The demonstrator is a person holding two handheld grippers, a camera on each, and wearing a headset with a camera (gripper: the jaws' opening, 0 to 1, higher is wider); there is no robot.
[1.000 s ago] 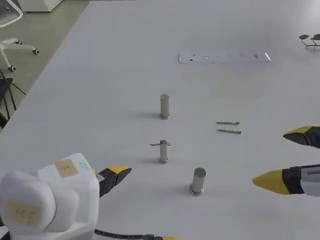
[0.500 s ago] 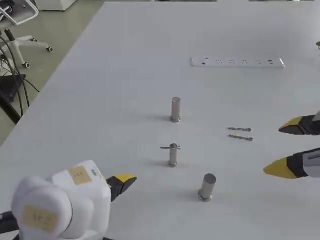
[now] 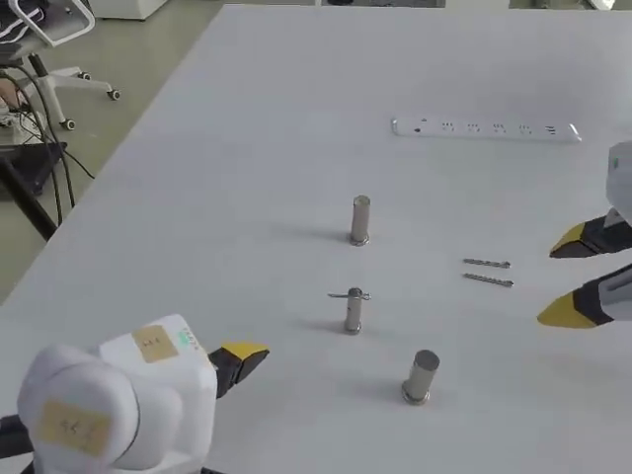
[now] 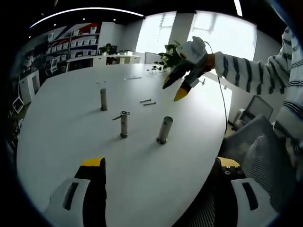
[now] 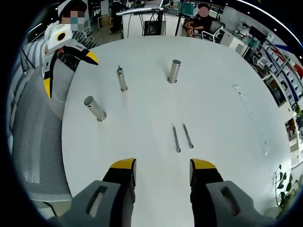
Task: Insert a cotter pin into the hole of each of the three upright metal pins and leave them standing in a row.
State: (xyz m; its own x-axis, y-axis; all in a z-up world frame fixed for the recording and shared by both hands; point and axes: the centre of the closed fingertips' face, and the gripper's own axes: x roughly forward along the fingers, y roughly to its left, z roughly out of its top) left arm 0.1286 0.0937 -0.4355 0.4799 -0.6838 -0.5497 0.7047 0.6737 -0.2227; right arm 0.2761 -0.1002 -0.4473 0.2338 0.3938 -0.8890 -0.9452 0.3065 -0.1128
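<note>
The right gripper (image 3: 545, 285) has drawn nearer the two loose cotter pins (image 3: 486, 264), held level, jaws apart, pins just ahead of its tips; left gripper (image 4: 160, 163) hangs wide-jawed, well away.

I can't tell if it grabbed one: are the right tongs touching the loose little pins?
Apart. Right gripper view shows bare table between the right tongs and the cotter pins.

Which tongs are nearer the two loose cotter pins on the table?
Right. The right tongs hang open just beside the loose cotter pins, jaws pointing at them. The left tongs, also open, are on the other side of the three metal pins.
</note>
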